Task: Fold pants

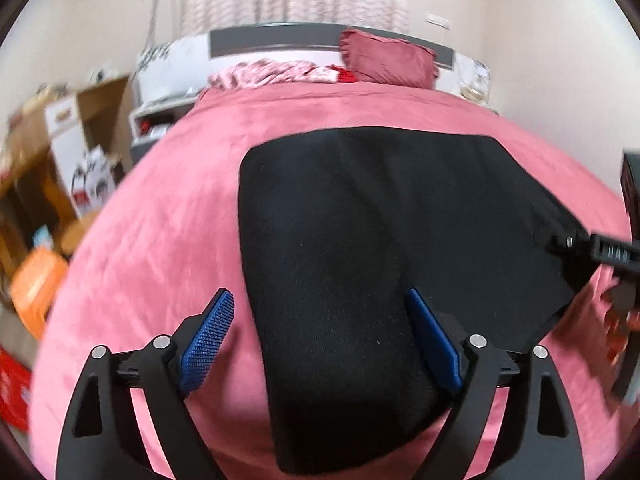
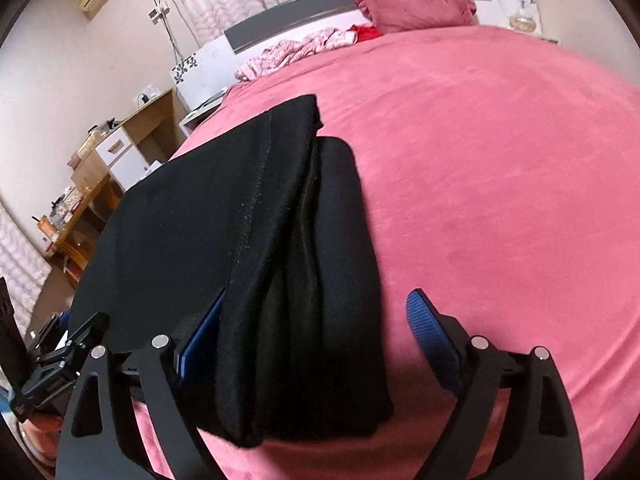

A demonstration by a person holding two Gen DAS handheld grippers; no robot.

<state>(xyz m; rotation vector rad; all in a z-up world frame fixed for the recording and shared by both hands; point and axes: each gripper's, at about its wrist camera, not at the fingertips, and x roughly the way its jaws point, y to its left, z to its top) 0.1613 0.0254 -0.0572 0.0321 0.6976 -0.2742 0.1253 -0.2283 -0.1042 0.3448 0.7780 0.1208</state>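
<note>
Pants [image 1: 360,248], black and folded, lay flat on the pink bedspread [image 1: 160,240] of the bed. Your left gripper [image 1: 320,320] and your right gripper [image 2: 320,320] both hung spread wide over the cloth's near edge, grasping nothing. A maroon pillow [image 1: 388,60] leaned against the headboard [image 1: 272,42]; a wooden desk [image 2: 140,132] stood beside the bed

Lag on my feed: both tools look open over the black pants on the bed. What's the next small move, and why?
Probably close both tools on the near edge. The left tool and right tool both sit open, straddling the black pants lying partly folded on the pink bedspread; neither grips fabric yet.
</note>
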